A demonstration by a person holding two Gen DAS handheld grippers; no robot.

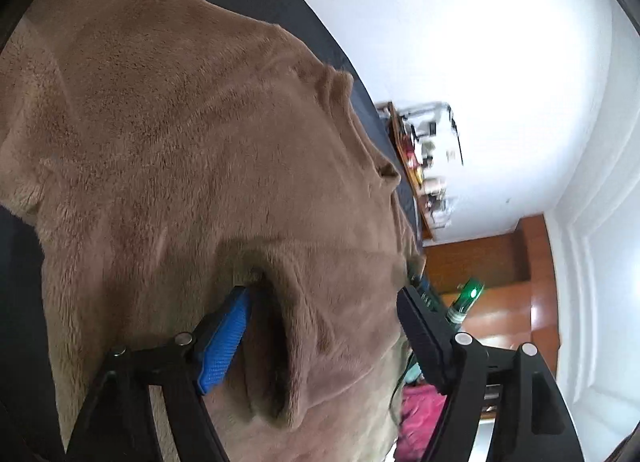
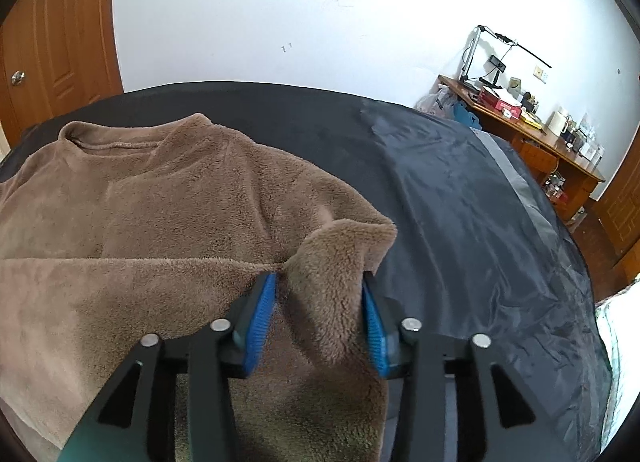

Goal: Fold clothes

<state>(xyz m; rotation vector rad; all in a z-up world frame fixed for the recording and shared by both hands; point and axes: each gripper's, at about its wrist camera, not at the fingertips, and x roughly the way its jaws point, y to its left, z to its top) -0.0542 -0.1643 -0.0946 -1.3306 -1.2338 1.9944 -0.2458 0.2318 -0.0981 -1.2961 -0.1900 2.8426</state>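
Black cloth covers the tabletop (image 2: 460, 189), where a plush brown fleece sweater (image 2: 168, 197) lies spread, collar away. Right tongs (image 2: 320, 302) are clamped on a raised fold; left tongs (image 1: 324, 302) stand apart around a bunched ridge.

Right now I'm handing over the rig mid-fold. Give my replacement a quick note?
Left gripper: jaws wide, a raised fold of the brown fleece top between them, not clamped.
Right gripper: jaws astride a bunched fleece edge; a firm pinch can't be confirmed.
The top lies spread on the black sheet, collar at the far side.
Done: edges gathered. Left: close both, fold over, smooth flat.
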